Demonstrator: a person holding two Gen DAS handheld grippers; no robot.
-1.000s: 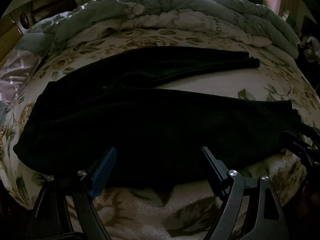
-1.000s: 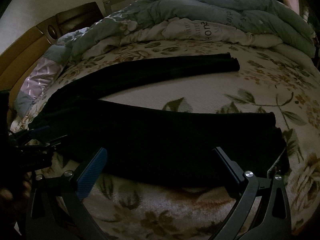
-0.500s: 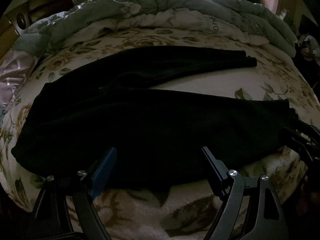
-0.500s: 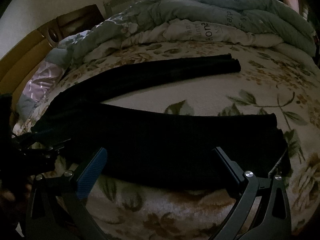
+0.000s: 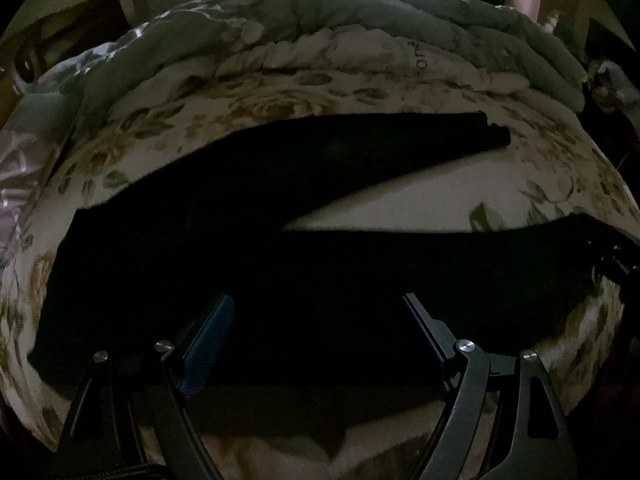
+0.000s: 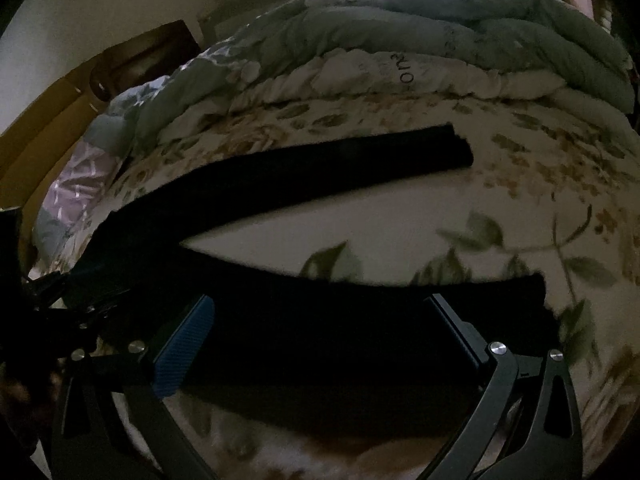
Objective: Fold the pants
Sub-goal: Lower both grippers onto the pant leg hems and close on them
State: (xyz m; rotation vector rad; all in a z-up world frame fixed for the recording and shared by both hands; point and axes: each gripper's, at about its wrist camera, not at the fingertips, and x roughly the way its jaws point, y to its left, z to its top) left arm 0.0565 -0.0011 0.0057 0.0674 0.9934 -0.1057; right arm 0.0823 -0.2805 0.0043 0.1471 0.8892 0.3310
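Black pants point(image 5: 248, 264) are spread flat on the bed point(image 5: 400, 208), legs apart, so nothing's folded yet. Left gripper point(image 5: 316, 312) and right gripper point(image 6: 320, 316) are held wide apart over the near leg; contact can't really be made out in the dark.

Both tongs, left point(image 5: 316, 320) and right point(image 6: 320, 320), are matte black frames with silver screws, one ribbed blue pad point(image 5: 208, 344) and one black finger each.

- A bed point(image 5: 400, 208) with a floral cover carried everything.
- Black pants point(image 5: 240, 248) lay spread flat on it.
- A rumpled, seemingly pale green quilt point(image 6: 440, 40) was heaped behind.
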